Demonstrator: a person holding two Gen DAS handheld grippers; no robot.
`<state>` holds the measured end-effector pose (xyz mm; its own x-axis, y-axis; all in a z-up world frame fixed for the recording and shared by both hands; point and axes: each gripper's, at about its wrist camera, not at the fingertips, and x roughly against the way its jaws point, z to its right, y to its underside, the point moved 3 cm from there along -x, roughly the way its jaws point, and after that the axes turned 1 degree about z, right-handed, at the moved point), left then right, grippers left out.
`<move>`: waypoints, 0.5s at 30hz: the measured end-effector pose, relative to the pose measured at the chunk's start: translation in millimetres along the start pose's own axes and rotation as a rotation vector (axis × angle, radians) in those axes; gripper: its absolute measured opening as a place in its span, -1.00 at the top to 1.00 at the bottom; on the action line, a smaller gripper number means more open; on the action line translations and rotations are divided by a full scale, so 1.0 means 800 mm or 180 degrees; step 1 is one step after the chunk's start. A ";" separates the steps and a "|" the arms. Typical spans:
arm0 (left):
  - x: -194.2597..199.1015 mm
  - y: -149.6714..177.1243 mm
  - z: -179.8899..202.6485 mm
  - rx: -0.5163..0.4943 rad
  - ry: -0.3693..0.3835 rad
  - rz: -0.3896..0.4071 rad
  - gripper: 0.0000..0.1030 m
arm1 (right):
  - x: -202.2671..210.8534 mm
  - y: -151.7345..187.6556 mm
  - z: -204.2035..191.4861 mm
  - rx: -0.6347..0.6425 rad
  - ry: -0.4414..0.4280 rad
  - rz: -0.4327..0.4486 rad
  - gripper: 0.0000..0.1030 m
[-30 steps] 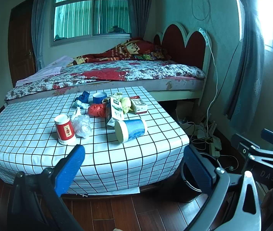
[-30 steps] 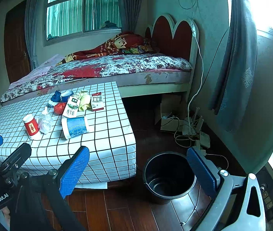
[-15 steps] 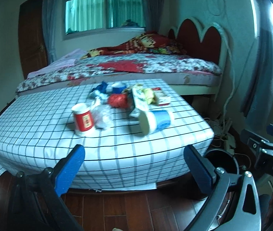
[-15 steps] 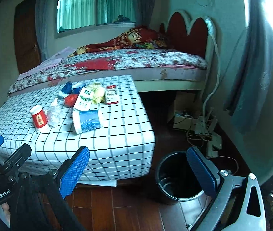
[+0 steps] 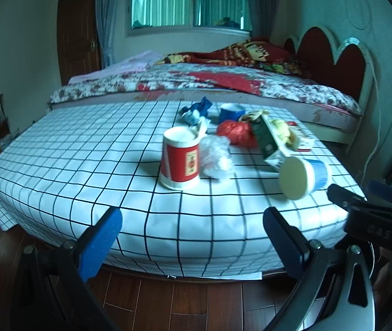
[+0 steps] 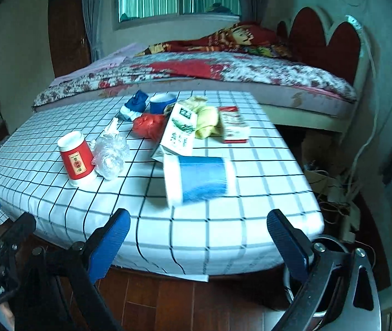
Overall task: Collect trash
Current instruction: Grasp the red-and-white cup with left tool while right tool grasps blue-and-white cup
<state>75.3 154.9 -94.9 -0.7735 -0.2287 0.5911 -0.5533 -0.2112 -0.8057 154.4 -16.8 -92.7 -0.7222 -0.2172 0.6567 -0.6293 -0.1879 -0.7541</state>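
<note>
Trash lies on a low table with a checked cloth (image 5: 85,171). A red paper cup (image 5: 180,160) (image 6: 76,156) stands upside down beside a clear plastic bag (image 5: 216,157) (image 6: 110,151). A blue cup (image 5: 303,176) (image 6: 198,179) lies on its side. Behind it are a green-white carton (image 5: 269,140) (image 6: 180,132), a red bag (image 5: 237,132) (image 6: 149,125), yellow wrapping (image 6: 207,118), a red-white box (image 6: 233,124), a blue tub (image 6: 161,103) and a blue wrapper (image 6: 135,104). My left gripper (image 5: 193,240) and right gripper (image 6: 198,240) are open and empty, short of the table's front edge.
A black bin (image 6: 331,248) stands on the wood floor at the table's right corner, mostly hidden behind my right finger. A bed (image 5: 209,82) with a red headboard lies behind the table. Cables and a power strip (image 6: 334,190) clutter the floor on the right.
Both grippers have moved forward toward the table and turned left; the trash now looks much larger and nearer. The bin has slid to the lower right edge of the right wrist view.
</note>
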 end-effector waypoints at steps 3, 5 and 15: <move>-0.025 -0.001 -0.007 0.0031 -0.0026 -0.0066 -0.97 | -0.043 -0.006 -0.012 -0.0018 0.0043 -0.0131 -0.89; -0.039 -0.002 -0.009 0.0051 -0.0026 -0.0119 -0.95 | -0.062 -0.009 -0.009 -0.0063 0.0108 -0.0196 -0.85; -0.097 0.000 -0.006 0.0086 0.0026 -0.0286 -0.86 | -0.096 -0.001 0.051 -0.0304 0.0344 -0.0294 -0.25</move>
<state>133.6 177.6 -140.8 -0.7236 -0.1999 0.6607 -0.6122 -0.2563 -0.7480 221.9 -39.1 -143.0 -0.6834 -0.0980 0.7235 -0.7152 -0.1092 -0.6903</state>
